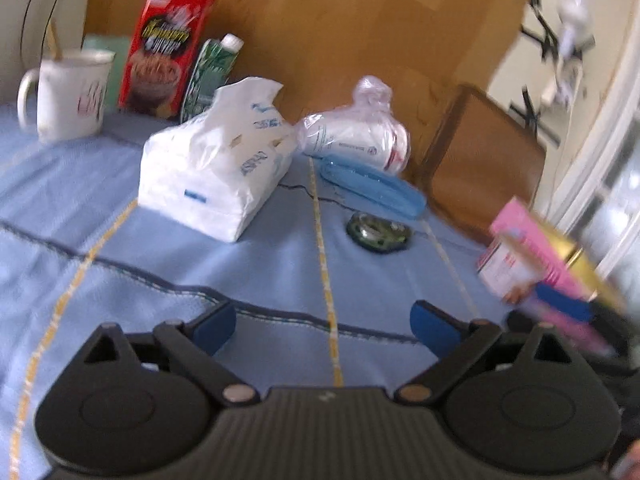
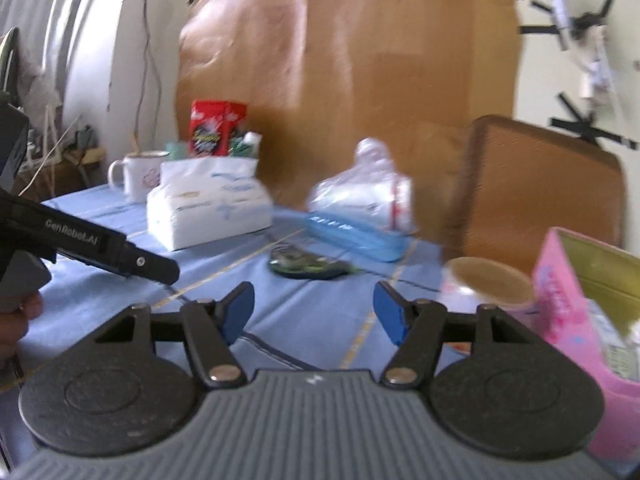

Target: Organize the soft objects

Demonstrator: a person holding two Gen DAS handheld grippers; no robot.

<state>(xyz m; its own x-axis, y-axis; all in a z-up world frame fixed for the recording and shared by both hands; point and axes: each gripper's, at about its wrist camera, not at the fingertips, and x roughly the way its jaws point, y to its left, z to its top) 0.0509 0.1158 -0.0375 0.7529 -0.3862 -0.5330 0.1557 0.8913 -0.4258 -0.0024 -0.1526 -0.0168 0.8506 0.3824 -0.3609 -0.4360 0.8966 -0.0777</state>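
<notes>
A white soft tissue pack (image 1: pixel 216 168) (image 2: pixel 208 208) lies on the blue tablecloth (image 1: pixel 120 248) toward the back. Right of it sits a knotted clear plastic bag (image 1: pixel 356 132) (image 2: pixel 364 192) with white contents, and a flat blue plastic pack (image 1: pixel 372 184) (image 2: pixel 352 232) lies in front of that bag. My left gripper (image 1: pixel 324 326) is open over bare cloth, well short of the tissue pack, with nothing between its fingers. My right gripper (image 2: pixel 315 312) is also open and holds nothing, hovering in front of a small green round object (image 2: pixel 308 264) (image 1: pixel 378 232).
A white mug (image 1: pixel 68 92), a red box (image 1: pixel 168 48) and a green carton (image 1: pixel 210 72) stand at the back left. An open pink box (image 2: pixel 580 312) (image 1: pixel 532 256) and a round tub (image 2: pixel 488 280) stand at the right. A brown chair back (image 2: pixel 540 192) rises beyond the table edge.
</notes>
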